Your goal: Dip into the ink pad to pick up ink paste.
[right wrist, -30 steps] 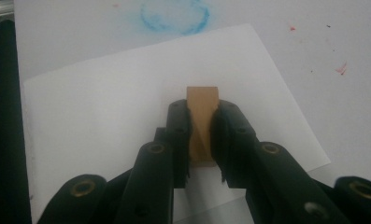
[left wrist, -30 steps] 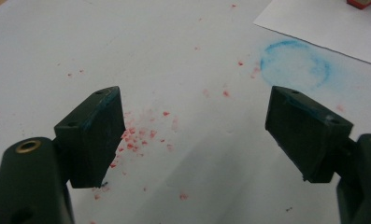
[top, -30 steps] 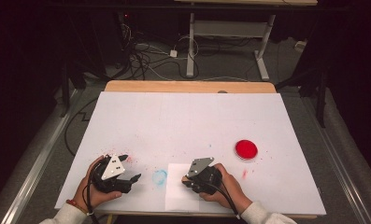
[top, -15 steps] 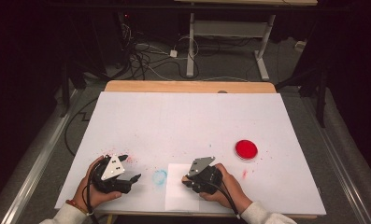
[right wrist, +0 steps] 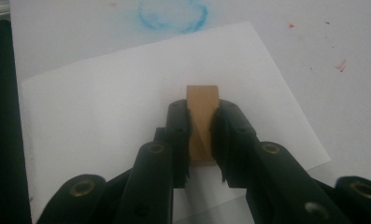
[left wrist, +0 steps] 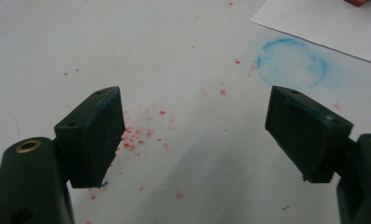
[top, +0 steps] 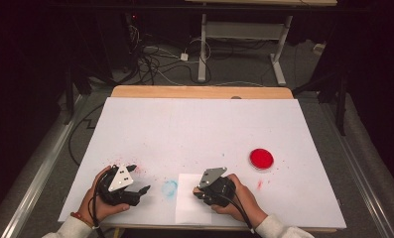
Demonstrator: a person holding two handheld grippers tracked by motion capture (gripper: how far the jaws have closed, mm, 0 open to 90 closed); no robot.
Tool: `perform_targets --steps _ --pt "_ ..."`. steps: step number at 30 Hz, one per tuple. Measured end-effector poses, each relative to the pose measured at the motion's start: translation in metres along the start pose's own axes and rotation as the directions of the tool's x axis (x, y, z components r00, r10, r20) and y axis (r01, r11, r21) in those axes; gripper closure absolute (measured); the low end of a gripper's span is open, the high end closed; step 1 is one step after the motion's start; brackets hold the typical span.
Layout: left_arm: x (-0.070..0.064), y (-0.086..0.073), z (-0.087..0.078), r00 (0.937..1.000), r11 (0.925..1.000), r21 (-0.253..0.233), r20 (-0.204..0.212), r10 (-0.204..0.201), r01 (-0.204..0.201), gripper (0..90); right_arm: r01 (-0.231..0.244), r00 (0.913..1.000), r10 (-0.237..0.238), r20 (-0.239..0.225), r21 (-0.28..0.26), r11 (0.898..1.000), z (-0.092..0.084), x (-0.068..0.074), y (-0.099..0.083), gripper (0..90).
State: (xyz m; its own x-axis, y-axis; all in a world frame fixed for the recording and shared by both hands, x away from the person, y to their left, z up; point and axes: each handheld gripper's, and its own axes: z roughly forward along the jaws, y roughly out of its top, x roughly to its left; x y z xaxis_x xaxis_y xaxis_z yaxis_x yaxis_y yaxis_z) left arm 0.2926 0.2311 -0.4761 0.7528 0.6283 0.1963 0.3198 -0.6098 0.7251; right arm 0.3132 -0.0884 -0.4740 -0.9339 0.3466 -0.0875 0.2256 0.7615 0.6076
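A lab or recording studio: a white-covered worktop (top: pixel 199 129) under bright light, dark surroundings, cables (top: pixel 160 59) tangled on the grey floor, a metal desk frame (top: pixel 244 44) beyond.

no readable text, labels, brands or numbers on any surface, nothing legible

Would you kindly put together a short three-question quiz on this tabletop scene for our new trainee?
1. True or false: the left gripper stands open over the white table cover.
2. What does the right gripper clamp? A) red dish B) small wooden block C) cable
3. What colour is the ring-shaped smudge beside the paper sheet?

Key: 1 true; 2 B, the small wooden block; 3 blue.
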Motion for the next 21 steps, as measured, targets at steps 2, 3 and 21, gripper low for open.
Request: perform_targets --steps 2,3,21 --pt "0.0 0.0 0.0 1.0 1.0 -0.001 0.0 0.0 0.0 18.9 -0.004 1.0 0.004 -0.002 0.002 1.0 0.0 0.0 0.0 76.1" --pt "0.0 0.0 0.0 1.0 1.0 -0.002 0.001 0.0 0.0 18.9 -0.006 1.0 0.006 -0.005 -0.002 1.0 0.0 -0.001 -0.001 76.1" --pt "0.008 -0.005 0.0 0.9996 0.9994 -0.02 0.012 -0.027 0.027 18.9 0.04 0.9992 -0.04 -0.001 -0.063 0.997 -0.014 -0.001 0.006 76.0"
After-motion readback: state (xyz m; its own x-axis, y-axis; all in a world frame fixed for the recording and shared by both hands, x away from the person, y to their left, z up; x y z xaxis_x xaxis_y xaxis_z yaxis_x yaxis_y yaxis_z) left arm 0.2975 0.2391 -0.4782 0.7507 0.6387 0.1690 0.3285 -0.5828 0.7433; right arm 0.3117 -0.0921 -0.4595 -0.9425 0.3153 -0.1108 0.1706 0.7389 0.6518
